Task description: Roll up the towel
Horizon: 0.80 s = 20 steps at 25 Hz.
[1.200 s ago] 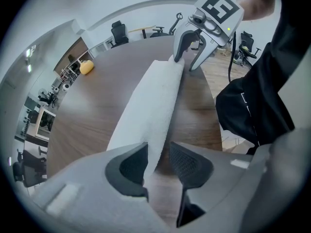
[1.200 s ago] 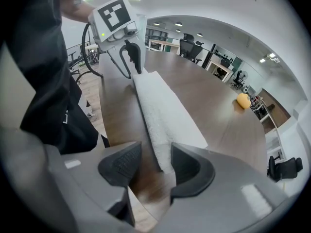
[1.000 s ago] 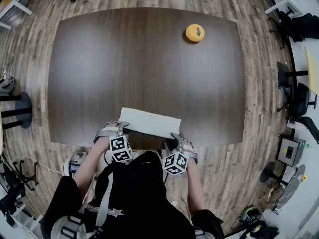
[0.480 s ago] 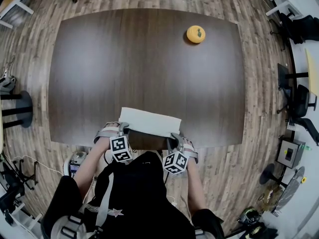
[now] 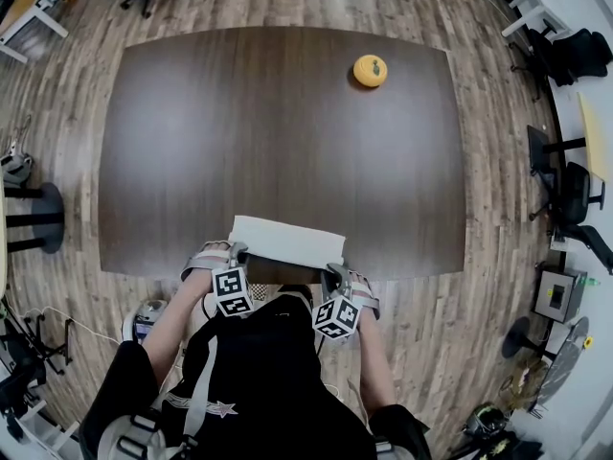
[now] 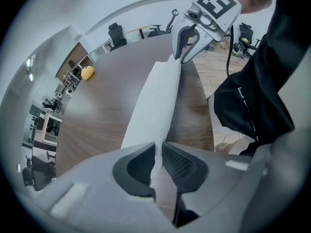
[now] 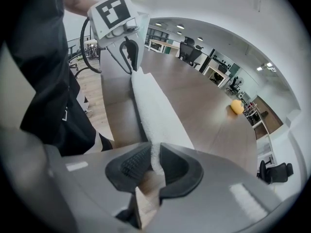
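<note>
A yellow toy fruit [image 5: 370, 70] sits at the table's [image 5: 278, 142] far side, obstructing nothing. At its near edge, the left gripper [image 6: 158, 155] and right gripper [image 7: 153, 163], jaws just closed, pinch the white towel's [image 5: 287, 241] near corners.

Dark wood table [image 5: 268, 142], two things on it

White towel [image 5: 287, 241] sits at the near edge, about the middle (long side running along that edge). A small round yellow thing [image 5: 371, 70] lies way off toward the far right, well apart from it.
</note>
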Motion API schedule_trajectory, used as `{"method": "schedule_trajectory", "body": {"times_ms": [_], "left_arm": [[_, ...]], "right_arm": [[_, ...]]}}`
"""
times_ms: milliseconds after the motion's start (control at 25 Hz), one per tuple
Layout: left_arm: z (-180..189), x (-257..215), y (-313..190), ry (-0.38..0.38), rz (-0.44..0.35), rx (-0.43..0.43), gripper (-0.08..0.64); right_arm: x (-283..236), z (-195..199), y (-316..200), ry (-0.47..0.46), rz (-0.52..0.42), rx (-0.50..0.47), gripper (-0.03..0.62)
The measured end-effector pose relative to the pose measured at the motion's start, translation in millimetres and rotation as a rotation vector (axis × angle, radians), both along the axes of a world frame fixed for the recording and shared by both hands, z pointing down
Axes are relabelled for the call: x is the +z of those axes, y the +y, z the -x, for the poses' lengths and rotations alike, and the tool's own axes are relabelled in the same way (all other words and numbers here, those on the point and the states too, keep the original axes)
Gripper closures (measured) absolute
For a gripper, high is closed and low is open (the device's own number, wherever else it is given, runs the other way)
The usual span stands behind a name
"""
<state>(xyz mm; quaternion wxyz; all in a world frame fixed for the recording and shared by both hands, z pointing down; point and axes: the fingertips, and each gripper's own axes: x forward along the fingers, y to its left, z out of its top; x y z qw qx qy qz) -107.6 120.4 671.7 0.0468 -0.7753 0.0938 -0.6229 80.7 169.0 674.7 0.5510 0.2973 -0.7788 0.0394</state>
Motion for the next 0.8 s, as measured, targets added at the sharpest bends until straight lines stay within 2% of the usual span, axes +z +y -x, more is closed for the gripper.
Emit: {"method": "schedule_trajectory", "body": {"times_ms": [320,800], "left_arm": [[4,-13,16,-0.016,-0.001,0.01,0.502],[3,-11,21,-0.037,0.02,0.008,0.502]], "right_arm": [[-9,3,20,-0.007,0.01,0.001,0.528],[-11,1,22,-0.027,0.064,-0.013,0.529]]}}
